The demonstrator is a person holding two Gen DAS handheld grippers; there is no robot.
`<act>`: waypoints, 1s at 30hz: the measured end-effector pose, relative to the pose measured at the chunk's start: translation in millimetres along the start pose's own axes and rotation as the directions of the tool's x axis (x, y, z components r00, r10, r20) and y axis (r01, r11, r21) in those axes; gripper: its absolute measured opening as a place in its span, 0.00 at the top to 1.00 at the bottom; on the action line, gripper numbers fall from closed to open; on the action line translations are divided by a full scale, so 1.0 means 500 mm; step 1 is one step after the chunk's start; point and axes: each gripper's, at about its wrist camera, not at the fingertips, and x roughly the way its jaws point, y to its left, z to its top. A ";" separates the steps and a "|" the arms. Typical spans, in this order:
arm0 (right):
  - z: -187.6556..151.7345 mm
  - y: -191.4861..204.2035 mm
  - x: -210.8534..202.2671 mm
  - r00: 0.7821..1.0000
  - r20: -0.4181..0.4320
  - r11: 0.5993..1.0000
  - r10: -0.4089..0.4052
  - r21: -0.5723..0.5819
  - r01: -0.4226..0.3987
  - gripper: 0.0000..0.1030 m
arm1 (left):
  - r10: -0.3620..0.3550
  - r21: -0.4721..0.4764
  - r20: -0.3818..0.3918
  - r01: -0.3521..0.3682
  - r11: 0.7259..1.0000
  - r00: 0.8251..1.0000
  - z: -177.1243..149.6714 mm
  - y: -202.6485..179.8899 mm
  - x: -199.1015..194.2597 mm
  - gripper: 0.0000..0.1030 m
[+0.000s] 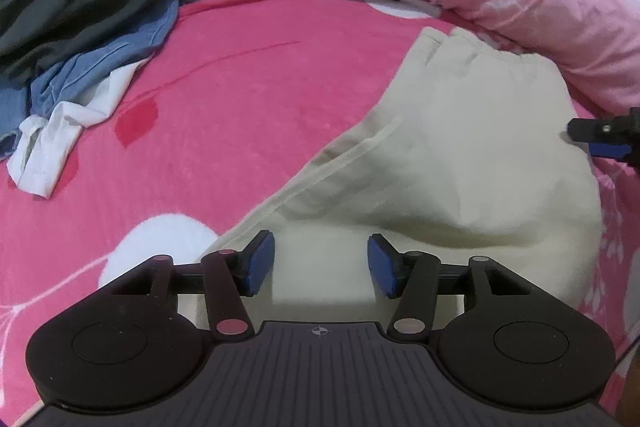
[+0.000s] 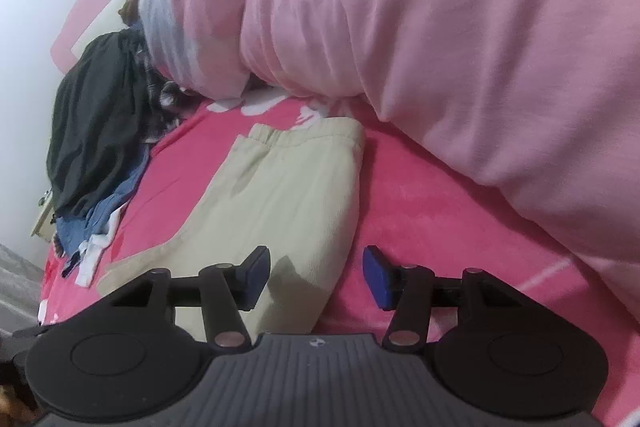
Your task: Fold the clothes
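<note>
We have the cream trousers (image 2: 280, 195) lying flat on the pink bed sheet (image 1: 240, 99), their elastic waistband toward the far side of the bed, just short of the heaped pink duvet (image 2: 460, 47), with the legs running back toward the near edge under our tools. They look already laid leg over leg, one long edge straight. The left gripper (image 1: 321, 265) hovers over the near end of the cloth with its blue pads wide apart and nothing between them; the right gripper (image 2: 316, 277) stands just as wide and empty, straddling the trousers' right-hand edge. A pile of other clothes (image 1: 80, 7) waits at the far left corner of the bed. We judge the trousers are mid-fold: this could be the pause before bringing the leg ends up to the waistband, or the release after a lengthwise fold. Any further fold calls for both tools closing on the cloth's near corners together.
</note>
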 end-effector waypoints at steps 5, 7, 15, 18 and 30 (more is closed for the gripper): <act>0.019 -0.004 0.031 0.999 0.025 0.998 0.039 0.041 -0.040 0.44 | 0.010 0.002 0.002 -0.010 1.000 1.000 0.002 -0.004 0.000 0.47; 0.023 0.000 0.042 0.998 0.036 0.997 0.057 0.044 -0.059 0.44 | 0.013 0.003 0.005 -0.013 1.000 1.000 0.001 -0.004 -0.001 0.47; 0.036 0.003 0.078 0.992 0.069 0.989 0.106 0.097 -0.112 0.44 | 0.013 0.006 0.022 -0.013 1.000 1.000 -0.004 -0.007 0.001 0.47; 0.038 0.012 0.084 0.991 0.067 0.991 0.114 0.064 -0.118 0.52 | 0.013 0.007 0.028 -0.013 1.000 1.000 -0.007 -0.007 0.002 0.47; 0.018 0.143 -0.028 0.949 0.175 0.882 0.263 -0.443 -0.163 0.93 | -0.019 -0.058 0.027 0.020 0.998 0.999 -0.010 0.029 -0.003 0.47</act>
